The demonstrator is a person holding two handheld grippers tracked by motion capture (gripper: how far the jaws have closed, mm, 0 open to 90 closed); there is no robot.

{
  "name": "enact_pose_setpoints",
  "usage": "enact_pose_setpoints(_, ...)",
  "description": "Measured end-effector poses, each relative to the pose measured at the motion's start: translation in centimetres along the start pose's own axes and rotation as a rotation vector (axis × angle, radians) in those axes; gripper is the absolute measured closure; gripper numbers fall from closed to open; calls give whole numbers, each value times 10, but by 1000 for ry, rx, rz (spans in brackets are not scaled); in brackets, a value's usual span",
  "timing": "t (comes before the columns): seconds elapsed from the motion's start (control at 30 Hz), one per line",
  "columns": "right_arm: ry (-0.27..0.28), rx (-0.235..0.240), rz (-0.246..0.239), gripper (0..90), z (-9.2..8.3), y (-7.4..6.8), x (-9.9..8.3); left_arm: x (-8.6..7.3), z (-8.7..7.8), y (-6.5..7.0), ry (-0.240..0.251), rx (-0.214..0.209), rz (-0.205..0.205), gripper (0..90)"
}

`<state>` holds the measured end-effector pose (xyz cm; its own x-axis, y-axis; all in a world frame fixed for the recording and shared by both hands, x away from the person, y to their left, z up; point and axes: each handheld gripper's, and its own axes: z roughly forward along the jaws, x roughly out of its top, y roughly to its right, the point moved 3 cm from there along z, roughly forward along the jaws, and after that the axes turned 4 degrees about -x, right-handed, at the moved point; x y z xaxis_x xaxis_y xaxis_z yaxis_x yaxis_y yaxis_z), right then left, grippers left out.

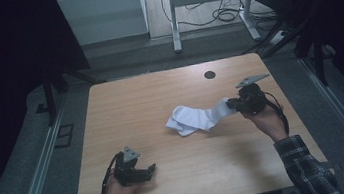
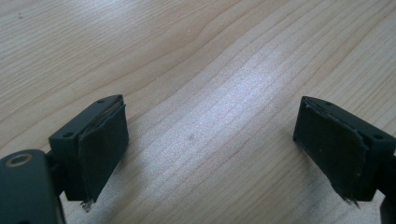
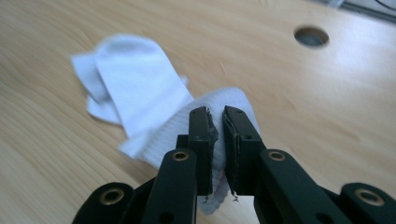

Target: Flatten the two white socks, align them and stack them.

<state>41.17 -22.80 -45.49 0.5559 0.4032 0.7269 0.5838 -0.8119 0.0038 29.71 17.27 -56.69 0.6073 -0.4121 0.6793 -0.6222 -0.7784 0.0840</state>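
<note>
Right gripper view: sock (image 3: 140, 88) end inside the right gripper (image 3: 217, 126) is hidden betw. the pads; bottom of cuff cut off by frame edge. Far folded part is blurred, can't tell how many layers. Table hole (image 3: 311, 36) soft, depth unreadable.

Left gripper view: left gripper (image 2: 210, 144) body cut off at bottom and both sides.

High view: the person's sleeve (image 1: 306, 170) runs out at bottom edge. Pad contact on the sock too small to tell. Floor cables (image 1: 222, 14) blurry; dark areas at both sides unreadable.
</note>
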Motion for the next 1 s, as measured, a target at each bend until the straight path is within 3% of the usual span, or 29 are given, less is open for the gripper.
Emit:
enact_pose_setpoints(0.27,-66,-38,16,798,16,18,-51,1,1,1,1,9,-13,101)
enact_pose_setpoints(0.4,-94,-74,10,679,22,26,-69,3,1,1,-15,12,-16,101)
enact_pose_setpoints(0.63,-38,-84,63,575,11,37,-75,13,4,-3,-53,16,-38,146)
enact_pose_setpoints(0.77,-46,-80,67,568,14,38,-82,22,5,-5,-35,13,-48,218)
enact_pose_setpoints(0.9,-53,-80,64,549,17,38,-85,38,6,-4,-14,5,-24,275)
enact_pose_setpoints(1.0,-42,-70,88,537,17,39,-87,52,9,-3,-2,-7,-8,315)
